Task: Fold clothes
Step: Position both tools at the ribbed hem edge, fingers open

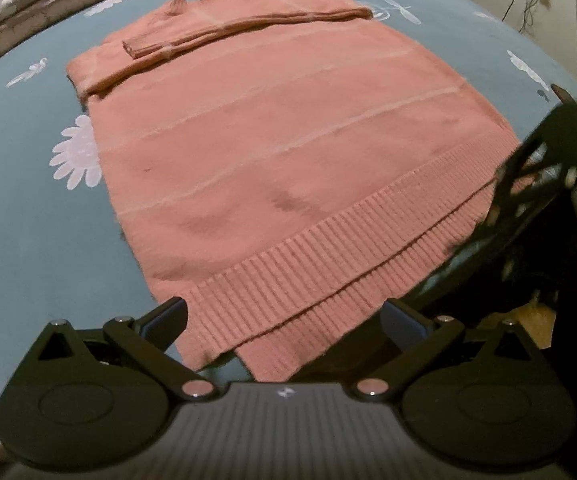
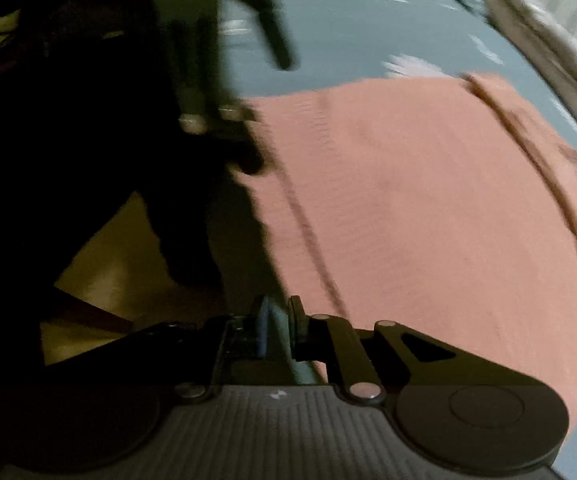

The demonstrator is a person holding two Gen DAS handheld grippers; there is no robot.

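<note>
The sweater point(image 1: 280, 152) is salmon pink, crossed by thin paler stripes, with a ribbed band along its hem (a few darker blotches mark the knit). The bed sheet point(image 1: 28, 208) beneath is dusty blue-grey, printed with white daisies and dragonflies. Both grippers, left point(image 1: 284, 320) and right point(image 2: 278, 320), are matte black with silver rivets and blue pads.

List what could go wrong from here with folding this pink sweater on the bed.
1. The left gripper is open around the ribbed hem, where two layers sit offset; closing may catch only one layer, skewing the fold.
2. The sleeve lies loose across the pink sweater; lifting the hem could slide it off.
3. The right gripper looks nearly shut beside the sweater's edge, apparently empty, so a lift may be one-sided.
</note>
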